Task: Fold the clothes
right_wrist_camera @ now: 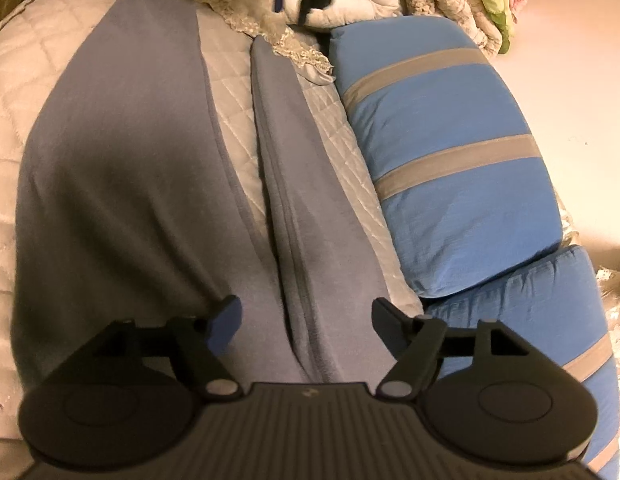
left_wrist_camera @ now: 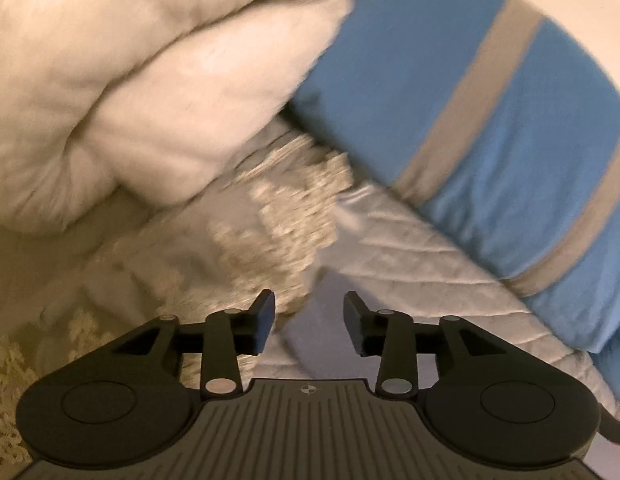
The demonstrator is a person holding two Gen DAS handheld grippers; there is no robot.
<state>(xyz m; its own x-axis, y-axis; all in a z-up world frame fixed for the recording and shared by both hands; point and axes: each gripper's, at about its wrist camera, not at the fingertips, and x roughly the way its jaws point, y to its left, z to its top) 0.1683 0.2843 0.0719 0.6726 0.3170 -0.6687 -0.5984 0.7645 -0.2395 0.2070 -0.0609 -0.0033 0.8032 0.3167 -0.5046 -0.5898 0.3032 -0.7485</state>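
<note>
While both sit over the bed | left gripper (left_wrist_camera: pixel 309 322) jaws apart, nothing between | right gripper (right_wrist_camera: pixel 306 326) spread wide above grey-blue fabric garment (right_wrist_camera: pixel 122 184), flat on quilted cream bedspread (right_wrist_camera: pixel 230 96) | blue pillow with beige stripes (right_wrist_camera: pixel 442 152) hems right edge | no readable writing

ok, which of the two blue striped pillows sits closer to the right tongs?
The lower blue pillow with beige stripes, just right of the open right tongs. The other blue striped pillow lies further up the quilted bed, toward the lace.
</note>
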